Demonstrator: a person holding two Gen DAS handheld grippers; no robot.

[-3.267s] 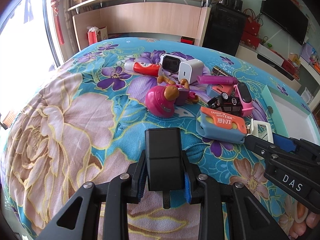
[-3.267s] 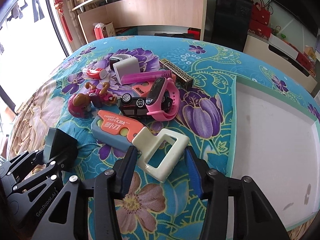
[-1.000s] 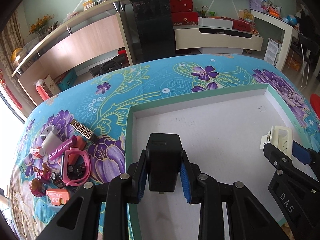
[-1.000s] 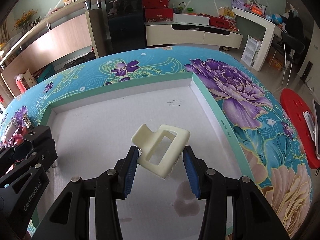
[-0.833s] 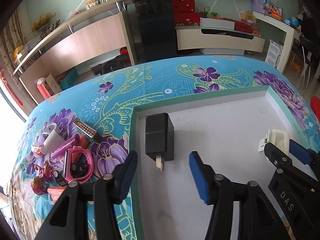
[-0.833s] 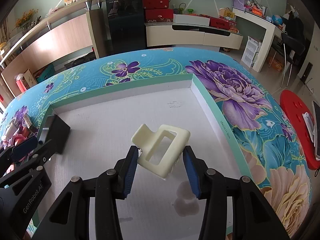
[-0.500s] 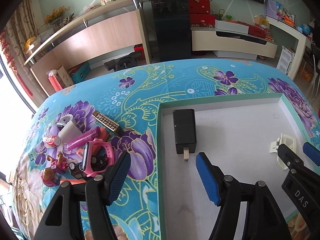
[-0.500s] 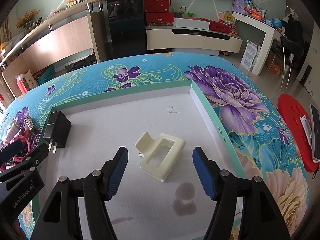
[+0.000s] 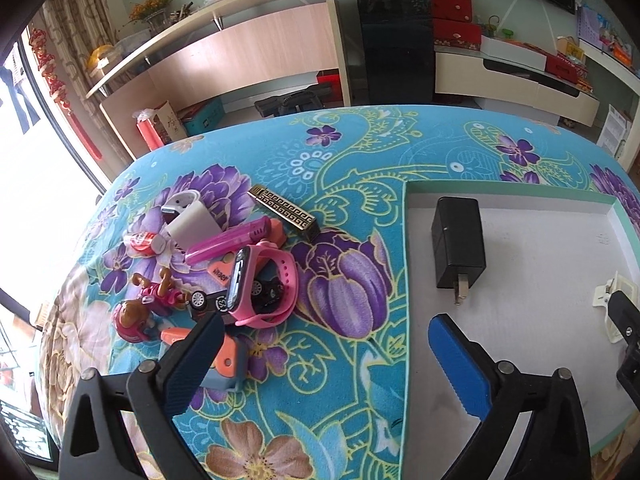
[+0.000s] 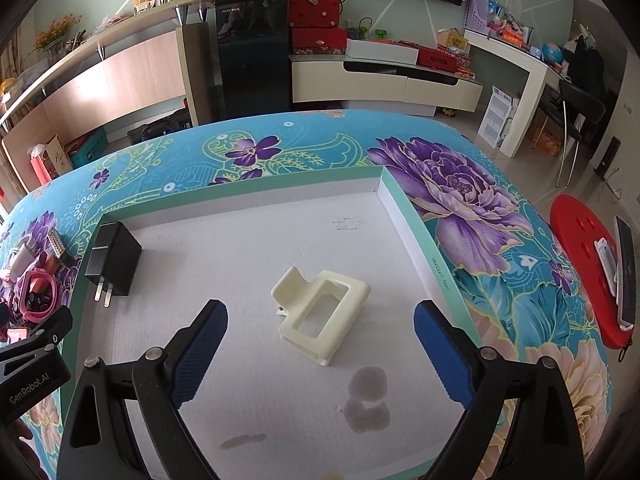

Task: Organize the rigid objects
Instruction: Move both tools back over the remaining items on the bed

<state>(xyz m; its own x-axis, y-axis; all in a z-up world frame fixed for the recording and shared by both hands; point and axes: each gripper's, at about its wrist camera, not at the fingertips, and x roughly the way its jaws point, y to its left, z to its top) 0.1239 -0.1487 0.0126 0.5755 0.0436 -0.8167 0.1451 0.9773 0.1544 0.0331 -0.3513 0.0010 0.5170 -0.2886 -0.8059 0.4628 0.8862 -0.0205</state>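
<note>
Two items lie in the tray (image 10: 404,216): a black charger (image 10: 114,258) near its far left corner, prongs toward the camera, and a cream clip (image 10: 322,312) near the middle. Both rest flat on the white floor, well apart.

Left hand-held gripper (image 9: 320,364): released, jaws just opened wide, nothing between them. It straddles the tray's left rim, one finger over the bedspread (image 9: 352,152), the other over the tray. The charger (image 9: 458,246) sits just ahead of it, untouched.

Right hand-held gripper (image 10: 320,344): released too, jaws just opened. The clip lies on the tray just ahead of the fingers, clear of both pads.

Left to do: a pile on the bedspread, left of the tray. Visible there are a pink watch (image 9: 260,284), a toy car (image 9: 240,298) under it, a pink tube (image 9: 230,242), a white charger (image 9: 188,218), a patterned bar (image 9: 286,212), a small red-and-white piece (image 9: 142,242), a figure toy (image 9: 140,312), and an orange-and-blue knife (image 9: 216,364) partly hidden behind the left finger.

Judgement: early in the task. Two placed, most of the pile untouched. The tray has ample room.
</note>
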